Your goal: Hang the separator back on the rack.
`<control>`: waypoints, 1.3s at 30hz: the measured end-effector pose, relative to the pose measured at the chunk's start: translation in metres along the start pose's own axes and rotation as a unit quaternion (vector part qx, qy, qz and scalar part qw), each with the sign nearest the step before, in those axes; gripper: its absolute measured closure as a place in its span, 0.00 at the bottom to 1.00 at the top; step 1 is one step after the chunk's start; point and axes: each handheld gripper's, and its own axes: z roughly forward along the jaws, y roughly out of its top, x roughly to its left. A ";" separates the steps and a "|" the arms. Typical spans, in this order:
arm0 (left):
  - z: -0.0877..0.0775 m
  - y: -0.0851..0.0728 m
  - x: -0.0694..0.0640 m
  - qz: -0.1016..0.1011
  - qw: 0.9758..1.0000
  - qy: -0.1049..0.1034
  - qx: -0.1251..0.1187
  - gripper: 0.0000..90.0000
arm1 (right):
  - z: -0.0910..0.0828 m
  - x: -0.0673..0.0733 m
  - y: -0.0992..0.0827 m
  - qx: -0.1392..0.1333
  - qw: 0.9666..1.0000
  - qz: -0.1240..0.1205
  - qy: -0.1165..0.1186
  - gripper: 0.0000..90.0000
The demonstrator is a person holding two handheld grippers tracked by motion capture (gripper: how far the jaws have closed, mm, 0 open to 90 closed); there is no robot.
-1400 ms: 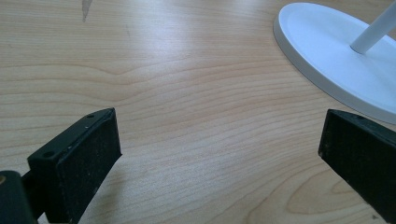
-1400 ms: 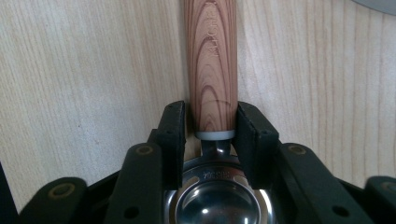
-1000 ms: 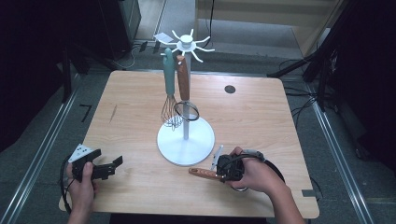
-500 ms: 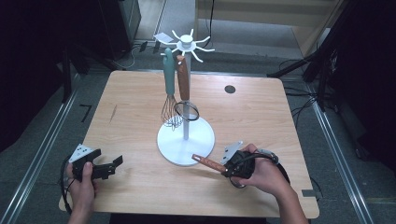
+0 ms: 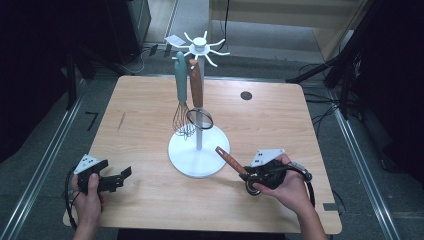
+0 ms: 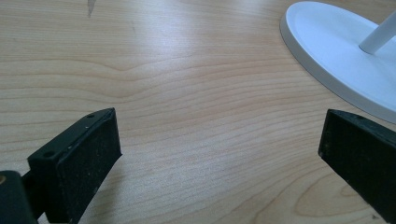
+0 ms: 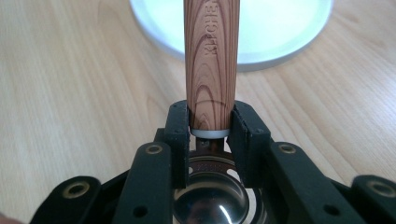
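On the table [image 5: 150, 105]: a white stand [image 5: 199, 150] with a round base and hooked arms at the top; a teal whisk [image 5: 181, 95] and a wooden-handled strainer [image 5: 196, 95] already hang from it
Work in hand: judged to be hanging a third tool on the stand
Right gripper [image 7: 211, 122]: pinching a wooden-handled tool [image 7: 211, 60] at the collar where handle meets metal; both pads press on the handle's lower end
Tool position: handle sticks out ahead of the jaws, tilted up toward the stand's base; its free end sits just over the base rim in the high view [image 5: 230, 159]; the shiny metal head lies behind the jaws, close to the hand
Left gripper [image 6: 219, 154]: jaws spread wide with nothing between them; low over bare wood, well apart from the tool, stand base at the far right
Risk 1: grip sits at one end of a long handle; the tool could pivot or slip in the pads on the lift
Risk 2: free end could strike the base, the pole or the hanging whisk and strainer; cause would be a low or hasty approach
Risk 3: a knock high on the stand could tip it; the left gripper is not steadying it
Hanging hole on handle: cannot be told from these views
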 end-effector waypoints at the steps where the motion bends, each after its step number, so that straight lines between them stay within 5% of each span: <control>1: 0.000 0.000 0.000 0.000 1.000 0.000 0.000 0.00 | 0.000 -0.001 -0.001 -0.009 1.000 0.003 -0.001 0.79; 6: 0.000 0.000 0.000 0.000 1.000 0.001 -0.001 0.00 | -0.001 -0.003 -0.008 -0.057 0.997 0.042 -0.015 0.79; 12: 0.000 0.000 0.000 0.000 1.000 0.002 -0.002 0.00 | -0.005 -0.001 -0.010 -0.112 0.990 0.070 -0.040 0.79; 23: -0.001 -0.002 -0.001 0.001 1.000 0.006 -0.017 0.00 | -0.016 0.005 -0.004 -0.207 0.969 0.115 -0.065 0.79; 28: -0.002 -0.002 -0.001 0.001 1.000 0.010 -0.026 0.00 | -0.022 0.008 0.001 -0.234 0.962 0.123 -0.074 0.79; 39: -0.002 -0.003 -0.002 0.003 1.000 0.011 -0.025 0.00 | -0.029 0.014 0.011 -0.263 0.953 0.126 -0.079 0.79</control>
